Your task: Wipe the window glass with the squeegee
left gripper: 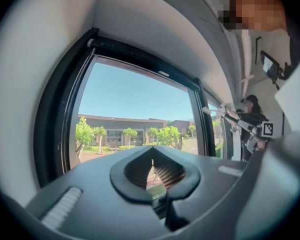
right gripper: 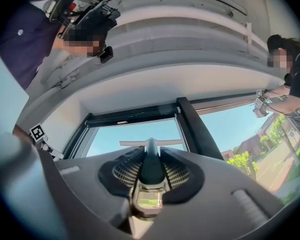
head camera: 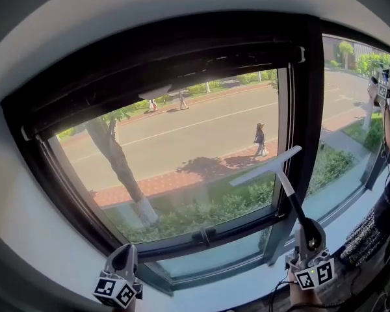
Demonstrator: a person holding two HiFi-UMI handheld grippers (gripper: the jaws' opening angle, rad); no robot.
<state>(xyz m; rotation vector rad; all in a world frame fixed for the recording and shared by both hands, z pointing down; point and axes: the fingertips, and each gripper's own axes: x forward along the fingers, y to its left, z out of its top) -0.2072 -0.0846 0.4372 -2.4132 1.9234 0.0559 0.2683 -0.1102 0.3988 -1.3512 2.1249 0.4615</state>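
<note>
Squeegee with a dark handle and pale straight blade point(head camera: 287, 188): the right gripper point(head camera: 310, 227) has its jaws pinched tight on the handle's end. The blade is tilted, up at eleven o'clock from the grip, before the clear window glass point(head camera: 182, 142), just beside the black upright frame post point(head camera: 300, 109). The left gripper point(head camera: 124, 260) is low at seven o'clock, jaws together, nothing between them.

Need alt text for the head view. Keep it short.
The right gripper holds a squeegee by its handle, with the blade raised before the lower right of a dark-framed window. The left gripper sits low by the sill, holding nothing. Outside are a sunlit street, a tree and a walker.
</note>
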